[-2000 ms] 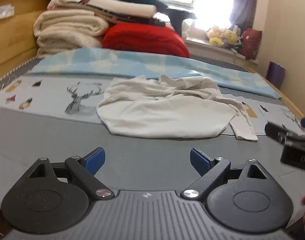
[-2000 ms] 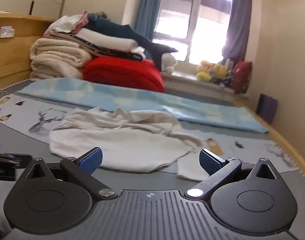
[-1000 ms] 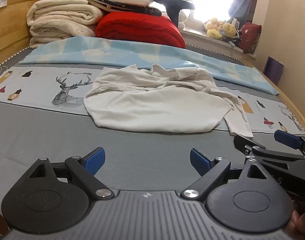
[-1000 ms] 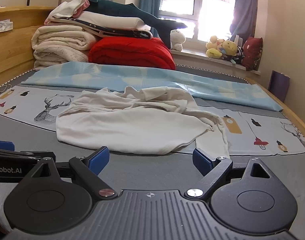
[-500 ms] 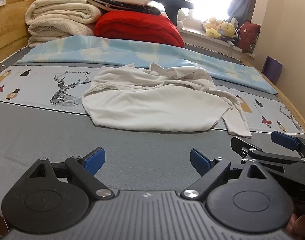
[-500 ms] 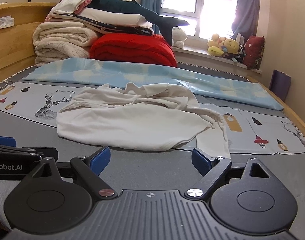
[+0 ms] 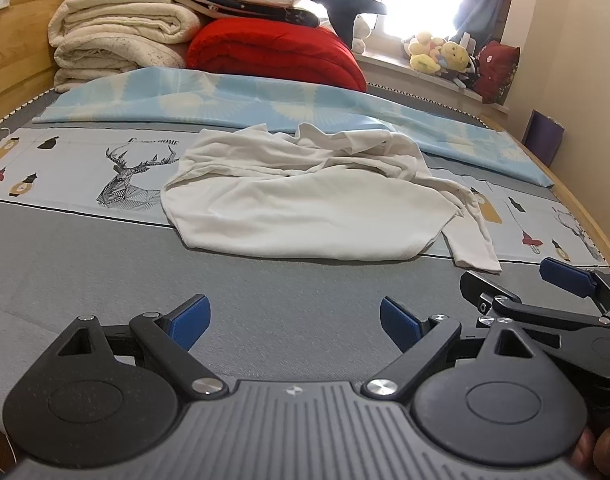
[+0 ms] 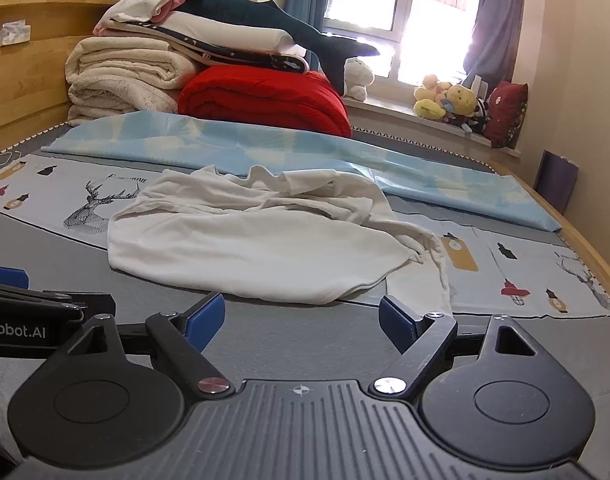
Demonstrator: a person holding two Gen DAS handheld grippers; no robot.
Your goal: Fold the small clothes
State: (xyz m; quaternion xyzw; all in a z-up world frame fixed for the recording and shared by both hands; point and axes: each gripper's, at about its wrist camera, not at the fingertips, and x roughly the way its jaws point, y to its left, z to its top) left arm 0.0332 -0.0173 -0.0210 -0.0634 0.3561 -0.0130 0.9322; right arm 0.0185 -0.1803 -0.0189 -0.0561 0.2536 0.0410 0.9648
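Left wrist view first: I see my left gripper (image 7: 295,320) with its blue pads spread wide over bare grey bedcover (image 7: 105,264), nothing between them. At about twelve o'clock from it lies the white garment (image 7: 305,208), crumpled, its smooth rounded body toward me and a bunched, wrinkled part on the far side. A sleeve trails off its four o'clock edge and ends near the right gripper, which enters this view at three o'clock.

From the right wrist view, my right gripper (image 8: 301,318) also stands wide, though its jaws have just been closing a little; nothing sits between the pads, only grey cover. The garment (image 8: 257,248) lies at twelve o'clock, close ahead but apart from both pads. Its sleeve end hangs just beyond the right-hand pad, at about one o'clock; I cannot tell whether they touch. The left gripper's body shows at nine o'clock.

Under the garment's far half runs a printed sheet with a deer drawing (image 7: 129,176) at its ten o'clock. Beyond that is a pale blue blanket (image 7: 265,100), then a red quilt (image 7: 273,52) and folded cream blankets (image 7: 117,36).
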